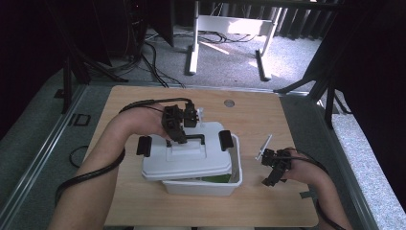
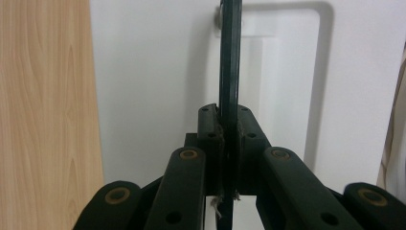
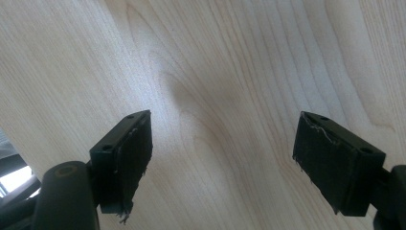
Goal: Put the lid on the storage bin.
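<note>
My left gripper clamps the lid's black handle so I can carry the white lid off the box, while my right gripper hangs open and empty over the table, out of the way.

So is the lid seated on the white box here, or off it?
Off: the lid sits askew above the white box, held by its handle in the left gripper.

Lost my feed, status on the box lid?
Left gripper shut on lid handle. Lid askew over box. Right gripper open over table, nothing blocking.
</note>
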Demonstrator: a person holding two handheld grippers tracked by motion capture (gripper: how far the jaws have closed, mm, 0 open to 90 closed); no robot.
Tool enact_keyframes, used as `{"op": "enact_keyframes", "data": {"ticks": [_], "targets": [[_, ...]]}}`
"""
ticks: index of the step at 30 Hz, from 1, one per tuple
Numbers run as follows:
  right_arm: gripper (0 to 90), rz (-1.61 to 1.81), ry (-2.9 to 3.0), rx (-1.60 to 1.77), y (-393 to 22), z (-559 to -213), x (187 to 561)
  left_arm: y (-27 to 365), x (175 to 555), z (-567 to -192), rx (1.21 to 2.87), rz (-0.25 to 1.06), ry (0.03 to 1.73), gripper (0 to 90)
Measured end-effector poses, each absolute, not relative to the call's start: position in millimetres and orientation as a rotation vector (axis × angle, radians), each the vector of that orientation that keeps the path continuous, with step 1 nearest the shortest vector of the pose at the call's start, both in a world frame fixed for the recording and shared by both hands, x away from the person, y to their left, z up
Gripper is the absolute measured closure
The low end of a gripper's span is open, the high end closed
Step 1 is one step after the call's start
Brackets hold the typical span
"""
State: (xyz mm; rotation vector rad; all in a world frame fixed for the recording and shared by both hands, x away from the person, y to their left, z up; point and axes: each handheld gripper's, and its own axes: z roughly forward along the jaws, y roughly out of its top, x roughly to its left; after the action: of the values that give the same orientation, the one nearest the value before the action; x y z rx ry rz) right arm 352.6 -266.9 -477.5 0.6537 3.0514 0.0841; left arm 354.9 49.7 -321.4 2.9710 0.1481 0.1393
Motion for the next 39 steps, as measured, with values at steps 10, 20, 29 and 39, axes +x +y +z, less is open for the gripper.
{"op": "enact_keyframes", "data": {"ticks": [10, 20, 29, 39], "targets": [[21.0, 0.080, 3.064, 0.664, -268.4, -480.5, 351.6, 16.0, 354.1, -327.6, 2.984, 0.118, 0.087, 84.8], [21.2, 0.082, 3.065, 0.661, -270.4, -482.4, 351.0, -1.7, 354.7, -346.2, 3.036, 0.091, 0.063, 84.8], [21.5, 0.078, 3.078, 0.665, -270.1, -485.4, 350.6, -2.0, 357.4, -351.2, 3.024, 0.084, 0.045, 84.4], [21.6, 0.080, 3.079, 0.666, -270.6, -485.7, 350.3, 8.0, 360.5, -355.8, 2.983, 0.078, 0.078, 59.2]]}}
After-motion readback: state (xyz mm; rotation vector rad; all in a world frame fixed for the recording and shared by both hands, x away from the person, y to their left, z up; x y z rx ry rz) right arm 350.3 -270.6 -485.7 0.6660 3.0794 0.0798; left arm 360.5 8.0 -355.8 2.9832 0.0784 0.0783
